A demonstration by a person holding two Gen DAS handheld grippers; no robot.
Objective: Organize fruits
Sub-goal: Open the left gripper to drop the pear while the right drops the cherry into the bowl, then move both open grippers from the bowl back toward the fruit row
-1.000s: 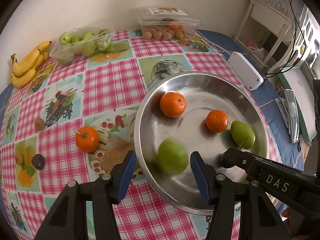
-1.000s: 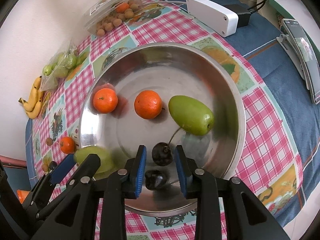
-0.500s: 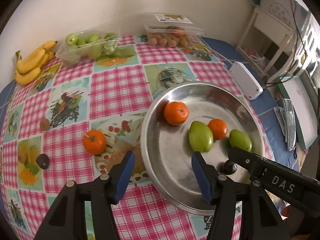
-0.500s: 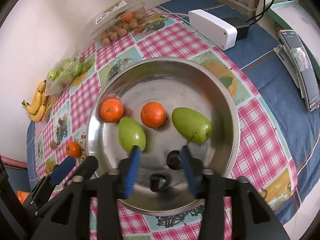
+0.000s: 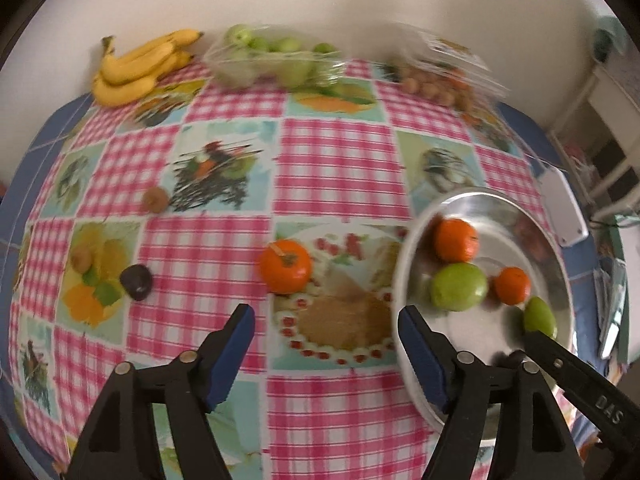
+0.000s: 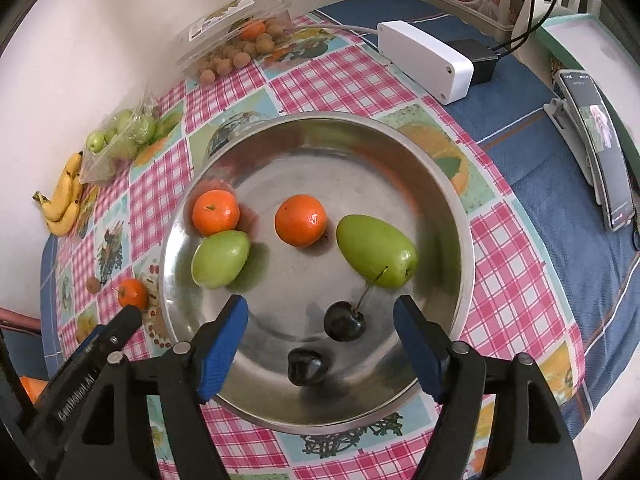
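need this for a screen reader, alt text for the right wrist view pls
An open right hand-held gripper hovers over a steel plate holding two oranges, two green fruits and two dark cherries. The plate sits on a pink checked tablecloth beside a white box.

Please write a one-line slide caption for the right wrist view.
Open right gripper above a steel bowl holding two oranges, two green fruits and two dark cherries.

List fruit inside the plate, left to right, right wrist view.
Left green fruit → left orange → right orange → stemless cherry → stemmed cherry → right green fruit.
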